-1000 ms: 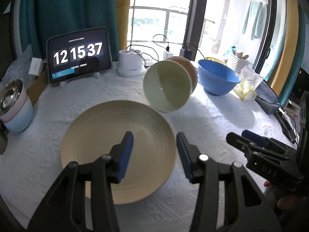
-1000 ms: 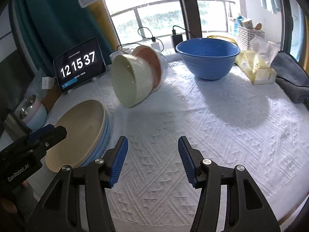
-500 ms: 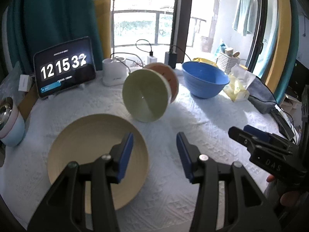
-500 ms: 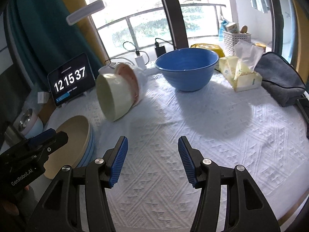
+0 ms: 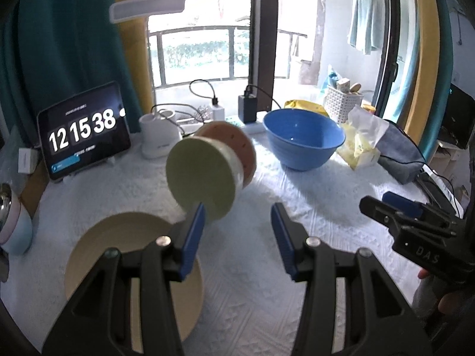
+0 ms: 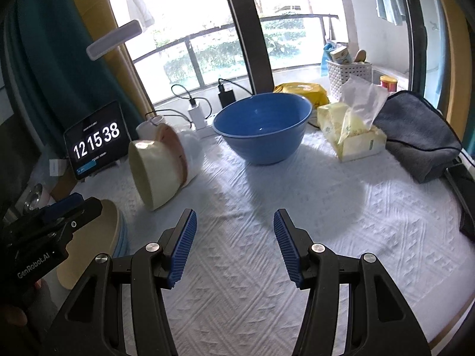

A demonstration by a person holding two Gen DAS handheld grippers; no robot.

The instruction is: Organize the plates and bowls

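Both grippers empty, jaws spread wide. Left gripper (image 5: 237,231) hangs over the white textured tablecloth (image 6: 297,207), its left finger just in front of the beige plate (image 5: 118,237). Right gripper (image 6: 234,237) is over bare cloth near the table's front edge, holding nothing.

Task items: beige plate sits front-left; the right wrist view shows a bluish rim under it (image 6: 121,240), so it looks like a small stack of plates. Nested bowls lie tipped on their side mid-table: pale green bowl (image 5: 202,178) outermost toward the camera, a white one and a pinkish speckled bowl (image 5: 234,139) behind it, mouths facing left. Big blue bowl (image 6: 261,127) stands upright further back, right of centre, well apart from the stack.

Handling guess: all look like rigid, light plastic or bamboo-fibre ware with smooth, somewhat slippery walls; not soft, probably won't shatter but can roll since the set lies on its side. Best hold is a pinch across the rim wall of the green bowl, one finger inside, one outside; the blue bowl is too wide to span, so rim pinch there too. Plate: grip at the raised edge.

Clutter: tablet clock (image 5: 83,127), tissue box (image 6: 353,136), grey pouch (image 6: 421,136)
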